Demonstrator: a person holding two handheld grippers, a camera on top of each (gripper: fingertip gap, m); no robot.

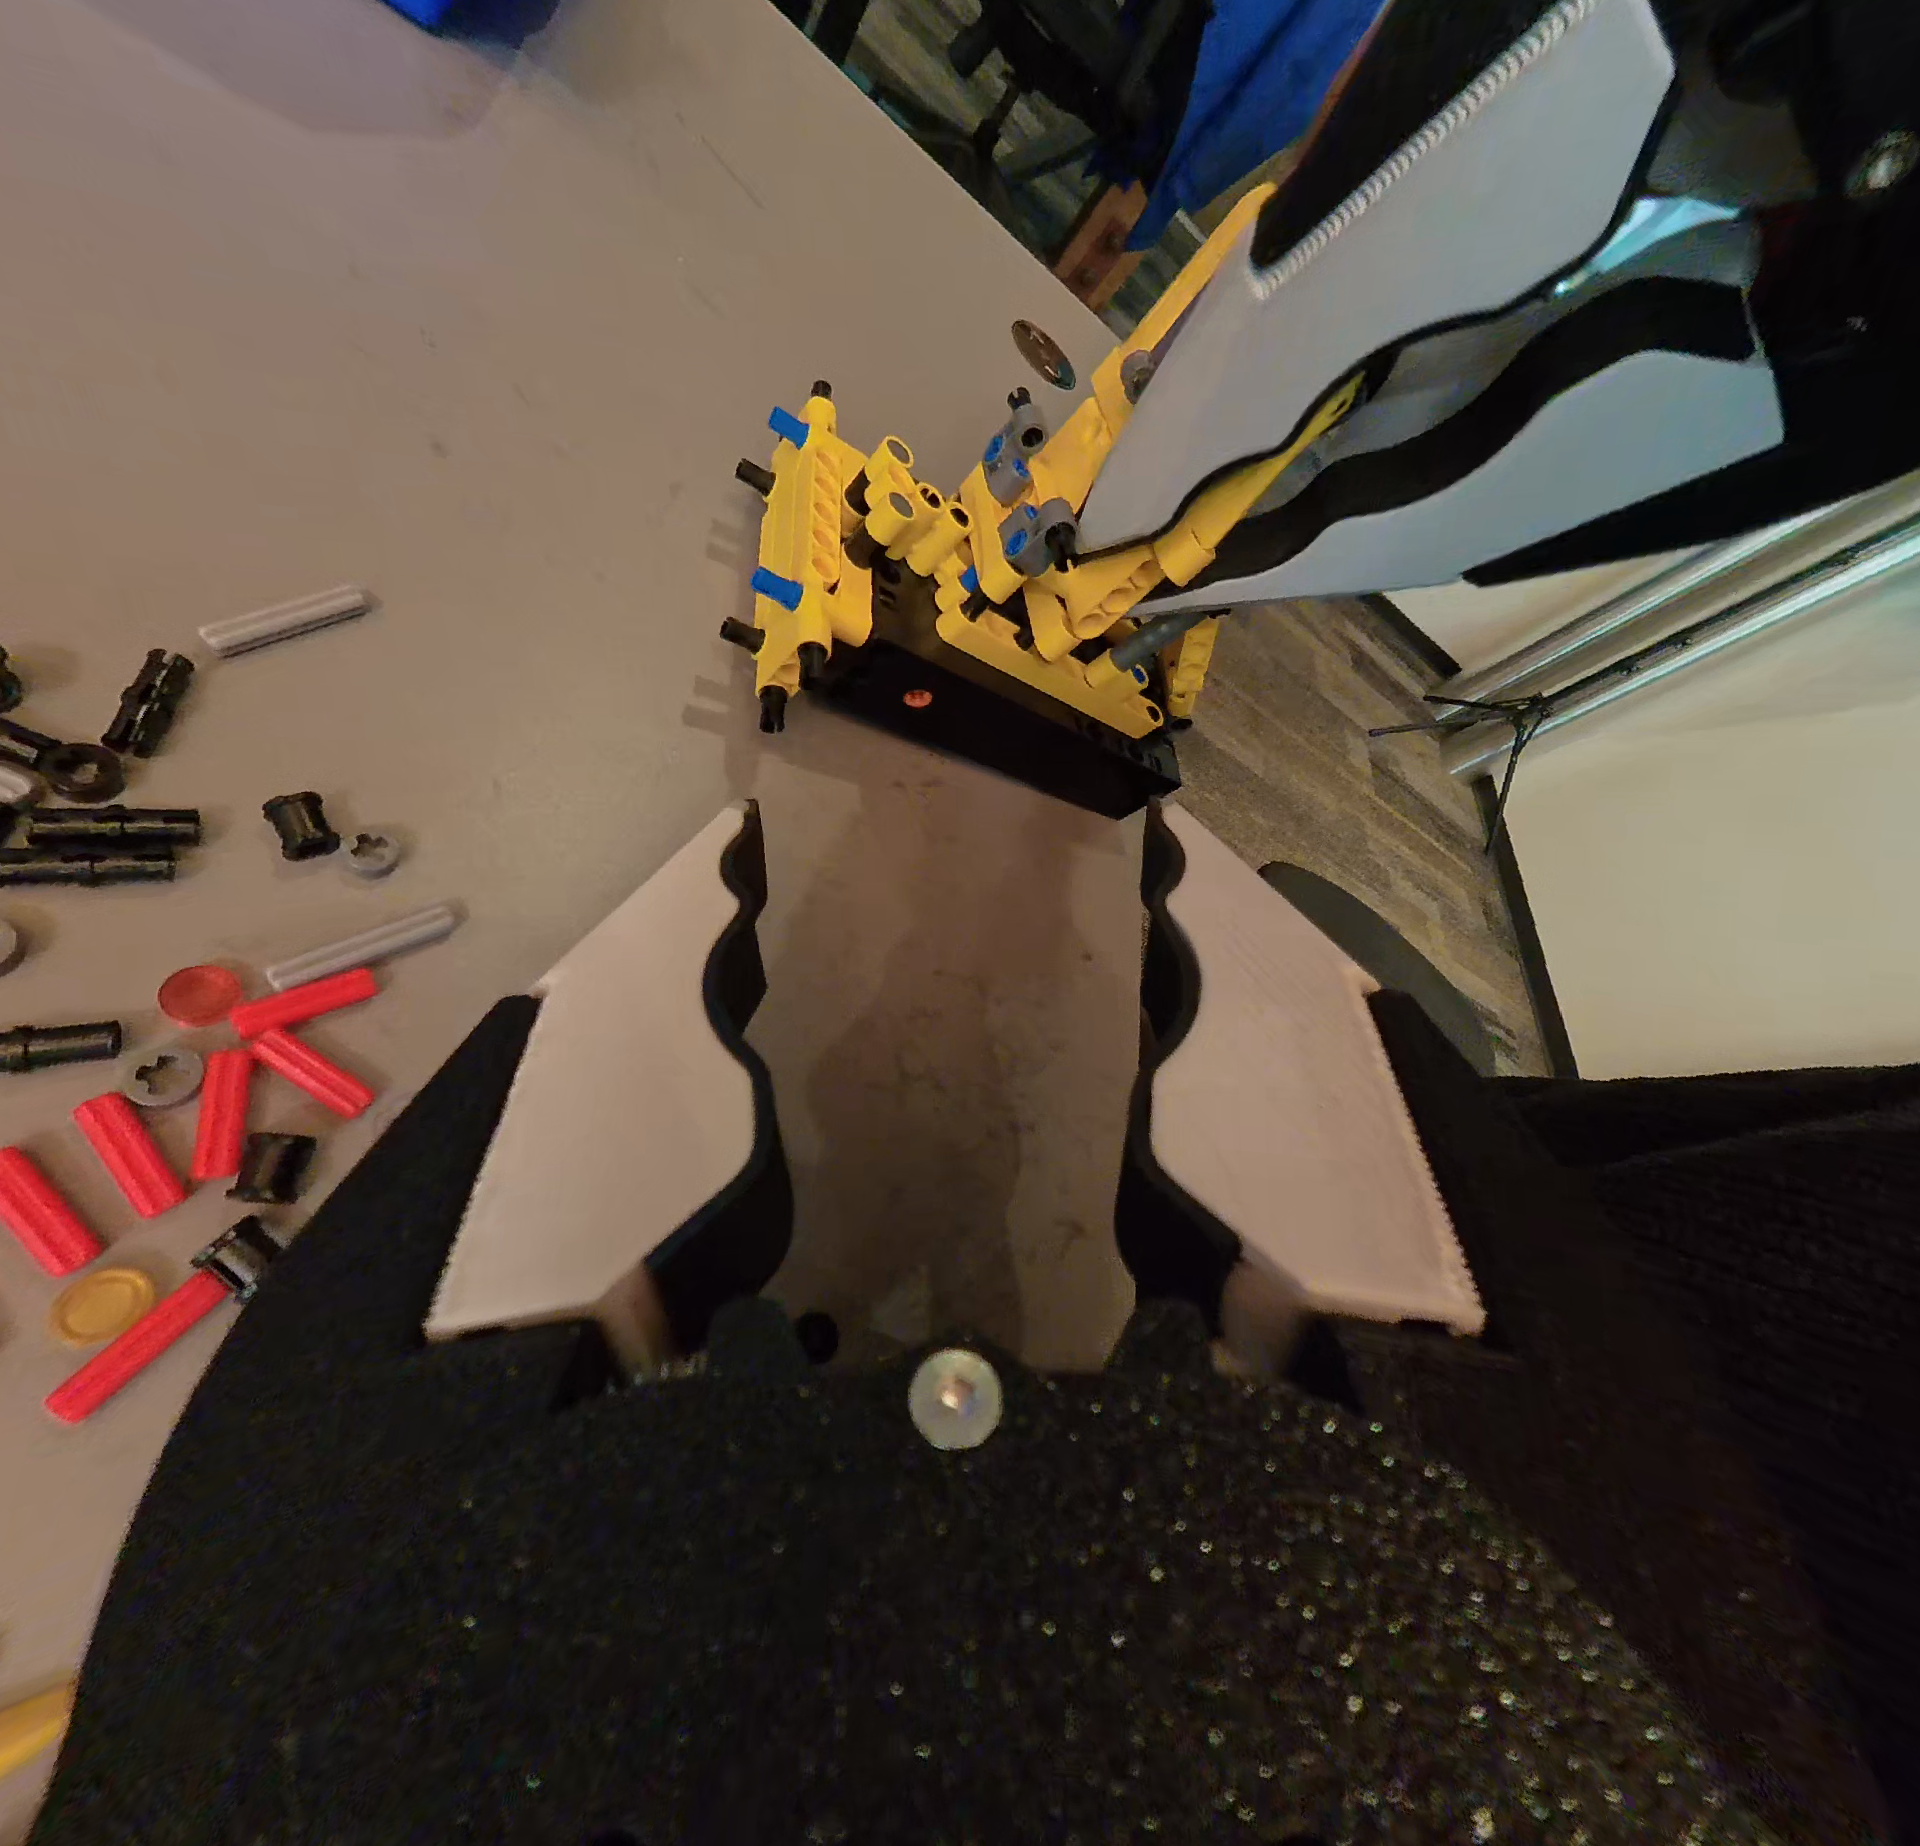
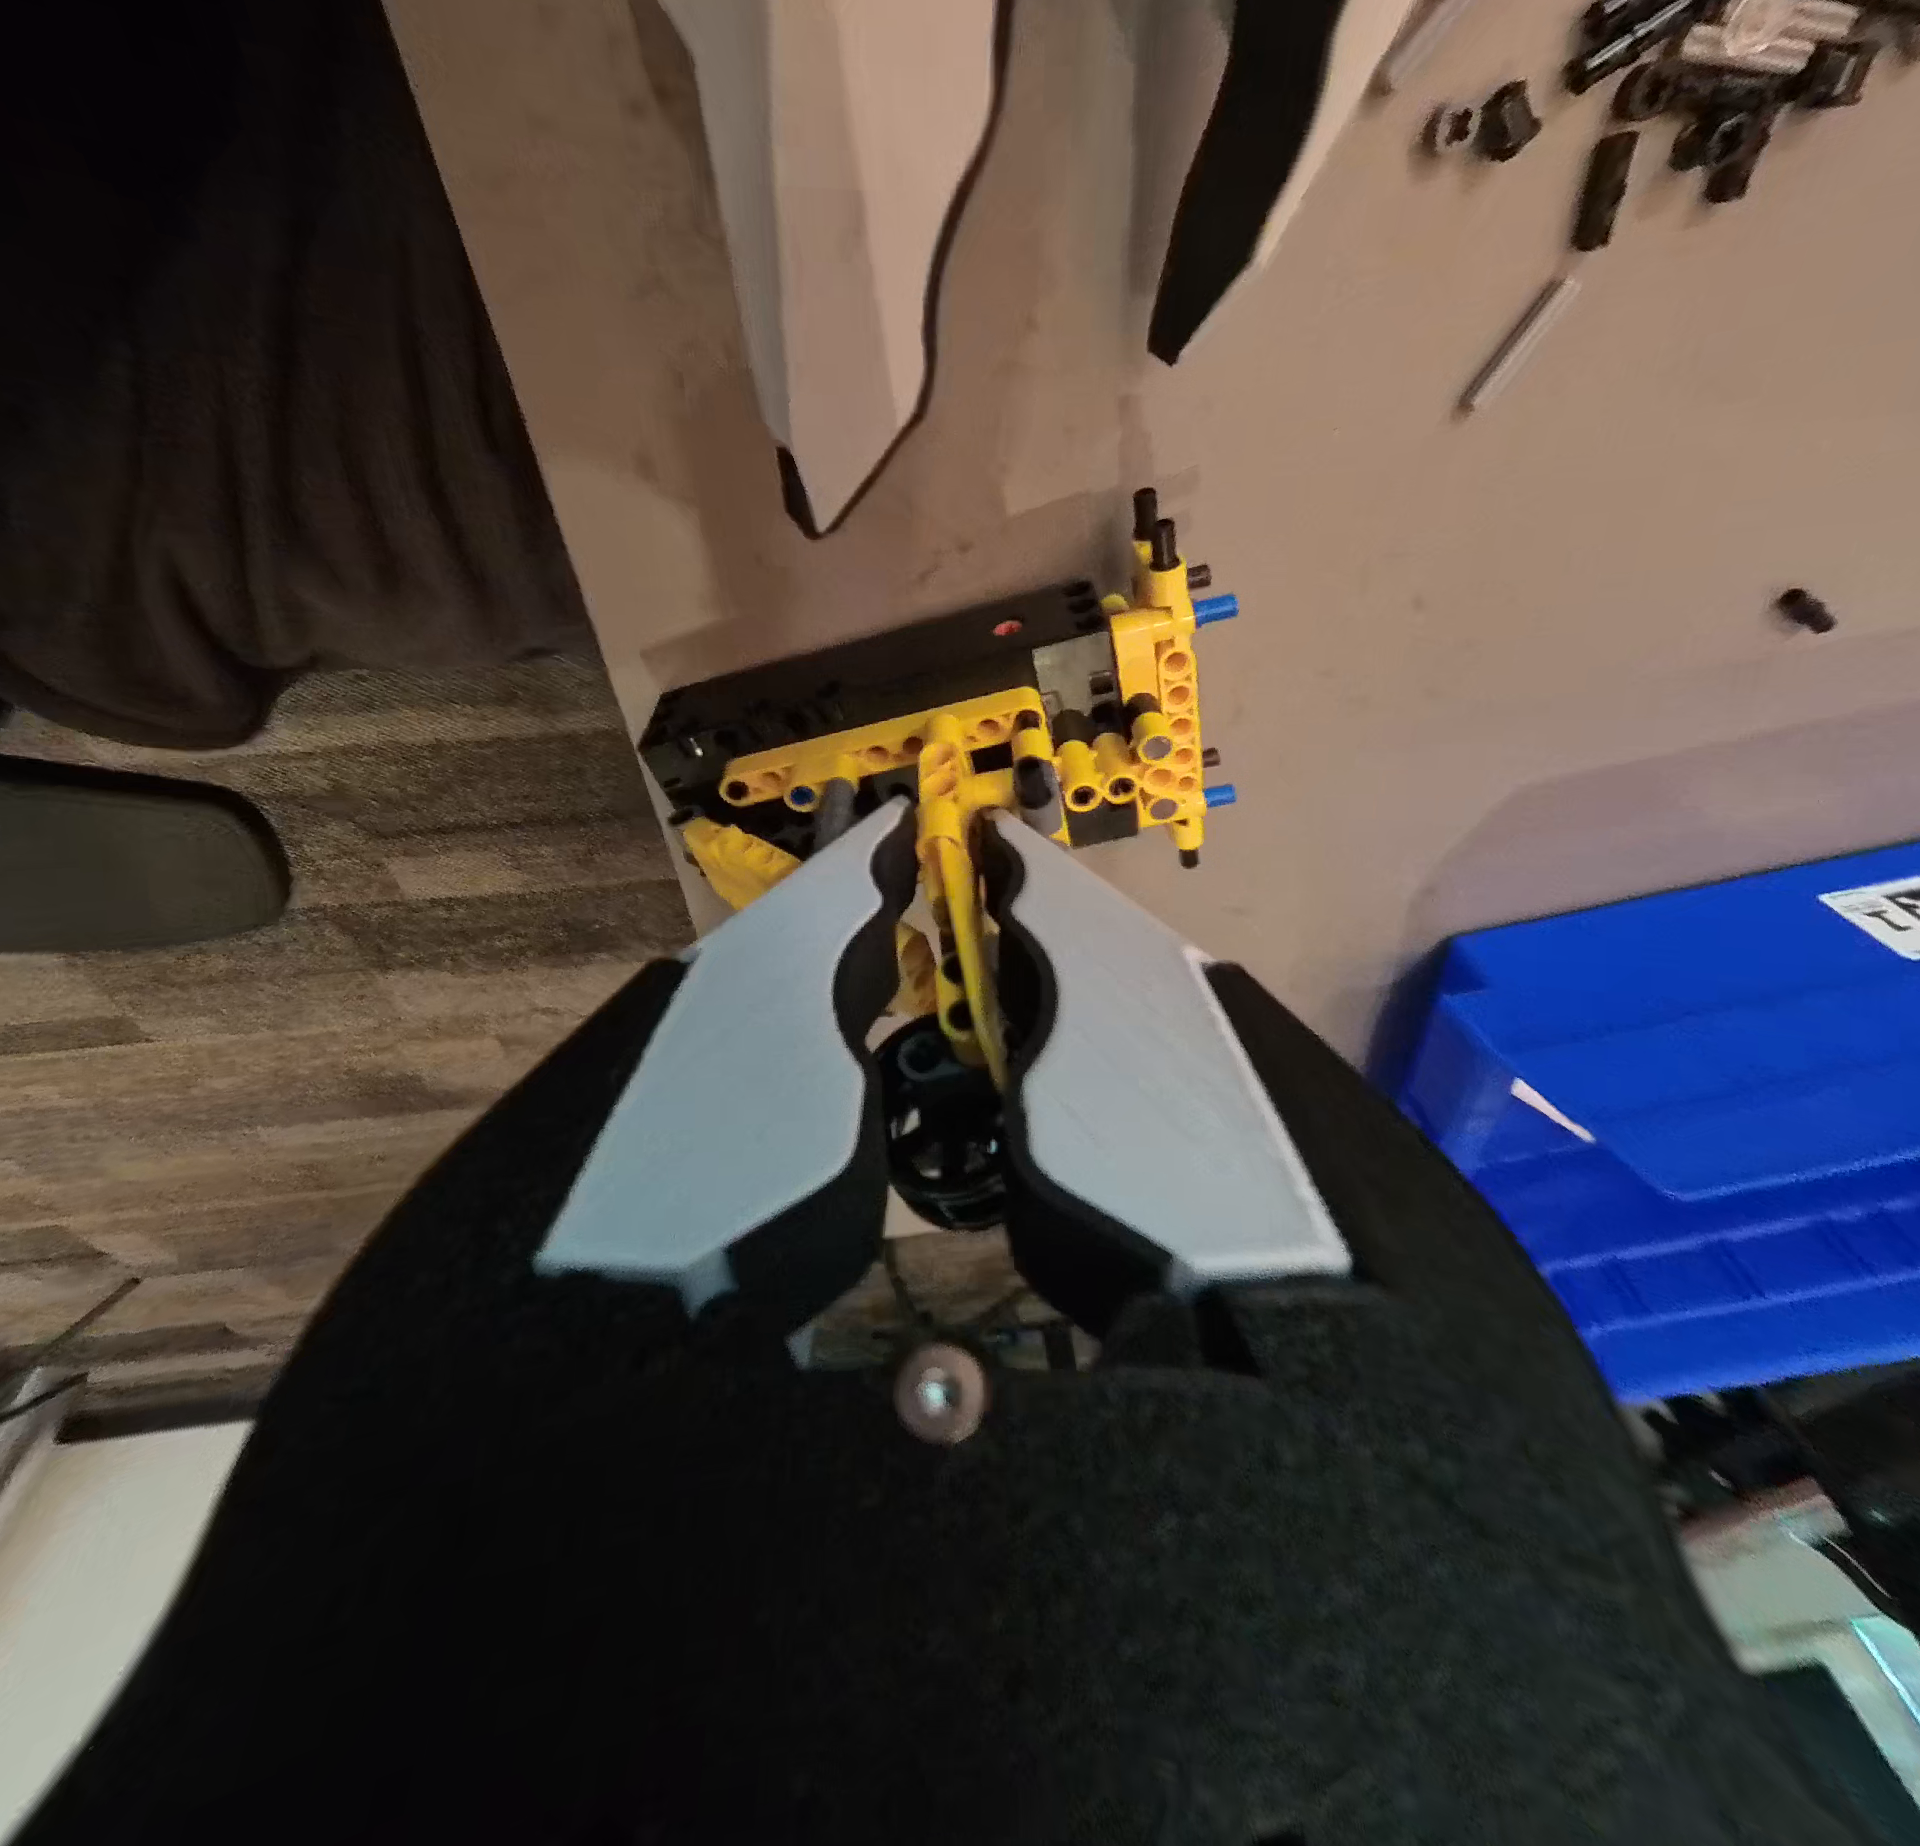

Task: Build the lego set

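A yellow and black brick model (image 1: pixel 935 601) sits at the table's (image 1: pixel 468 362) edge, its black base block partly overhanging the floor. The right gripper (image 2: pixel 948 830) is clamped on a yellow beam (image 2: pixel 961 903) that rises from the model, with a black wheel (image 2: pixel 940 1131) showing between its fingers nearer the camera. The left gripper (image 1: pixel 951 820) stands spread wide and empty just beside the model's black base, not touching it. Farther in from the edge lie loose parts: red axles (image 1: pixel 301 1053), grey axles (image 1: pixel 286 617), black connector pins (image 1: pixel 109 840) and two small discs, one red (image 1: pixel 200 992) and one yellow (image 1: pixel 102 1306). A blue bin (image 2: pixel 1683 1100) stands on the table near the model, with a white label on it.
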